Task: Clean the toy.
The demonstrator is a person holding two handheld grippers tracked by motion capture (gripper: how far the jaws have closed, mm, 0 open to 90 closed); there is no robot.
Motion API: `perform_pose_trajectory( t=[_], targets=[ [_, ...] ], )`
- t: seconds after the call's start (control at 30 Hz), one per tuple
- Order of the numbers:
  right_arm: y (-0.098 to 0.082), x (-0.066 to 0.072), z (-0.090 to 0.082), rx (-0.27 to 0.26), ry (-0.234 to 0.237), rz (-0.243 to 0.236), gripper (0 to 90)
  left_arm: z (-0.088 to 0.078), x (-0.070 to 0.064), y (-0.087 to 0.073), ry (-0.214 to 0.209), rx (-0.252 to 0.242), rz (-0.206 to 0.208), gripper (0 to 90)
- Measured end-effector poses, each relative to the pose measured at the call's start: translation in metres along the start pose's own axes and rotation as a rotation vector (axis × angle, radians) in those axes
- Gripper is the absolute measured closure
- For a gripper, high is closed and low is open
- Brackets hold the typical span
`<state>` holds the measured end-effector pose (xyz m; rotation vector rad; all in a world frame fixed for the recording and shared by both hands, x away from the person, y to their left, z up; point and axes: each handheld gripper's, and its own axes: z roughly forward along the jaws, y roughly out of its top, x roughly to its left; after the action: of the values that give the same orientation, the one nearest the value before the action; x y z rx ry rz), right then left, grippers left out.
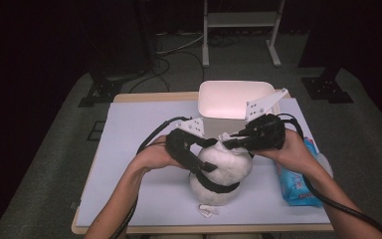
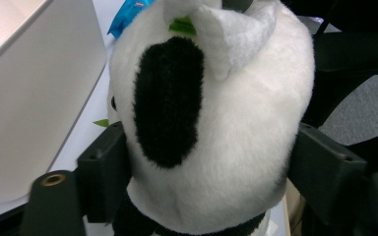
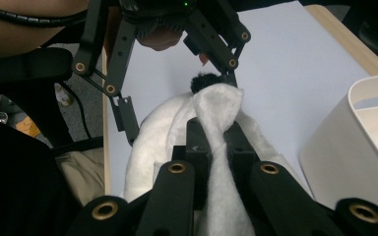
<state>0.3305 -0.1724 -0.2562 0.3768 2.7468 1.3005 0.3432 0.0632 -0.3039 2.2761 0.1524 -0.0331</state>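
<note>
The left gripper [image 1: 199, 162] is seen at the left of the high view, its jaws spread wide around the plush panda [image 1: 222, 172] and set against the toy's two flanks; in the left gripper view the panda [image 2: 211, 128] is bracketed by both jaws, and the fur appears to be touched on each side, so the toy is judged to be held steady rather than squeezed hard. The panda is stood near the middle of the white table mat [image 1: 129, 149], its long axis roughly upright, just in front of the white bin [image 1: 236, 99]. Further right, the right gripper [image 1: 231, 142] is brought in level from the right at the top of the toy, and its jaws are closed nearly shut on a white wipe [image 3: 221, 132], which is draped from the pinch over the panda's head. The coming move is judged to turn on this: the wipe lies directly on top of the toy, above the left jaws and at the tips of the right ones, so the wiping stroke falls to the right hand while the left only braces. At the far right a blue wipes pack [image 1: 298, 181] is lain on the mat beneath the right forearm.
</note>
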Motion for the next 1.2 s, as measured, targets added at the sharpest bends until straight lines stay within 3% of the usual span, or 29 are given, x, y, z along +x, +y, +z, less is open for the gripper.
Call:
perform_pose_trajectory(
  t=[0.2, 0.6, 0.87, 1.03, 1.2],
  targets=[
    [-0.007, -0.001, -0.003, 0.008, 0.005, 0.018, 84.0, 0.004, 0.000, -0.002, -0.013, -0.021, -0.011, 14.9],
    [-0.024, -0.003, -0.010, 0.012, 0.010, 0.049, 84.3, 0.021, 0.005, -0.017, -0.065, -0.012, -0.054, 9.5],
    [-0.032, -0.003, -0.012, 0.021, 0.018, 0.067, 84.5, 0.033, 0.005, -0.020, -0.093, -0.028, -0.043, 8.2],
    [-0.034, -0.002, -0.014, 0.017, 0.009, 0.070, 84.5, 0.031, 0.005, -0.019, -0.088, -0.055, -0.038, 20.9],
    [-0.033, -0.001, -0.016, 0.012, -0.004, 0.069, 84.4, 0.028, 0.005, -0.018, -0.079, -0.067, -0.038, 27.8]
  ],
)
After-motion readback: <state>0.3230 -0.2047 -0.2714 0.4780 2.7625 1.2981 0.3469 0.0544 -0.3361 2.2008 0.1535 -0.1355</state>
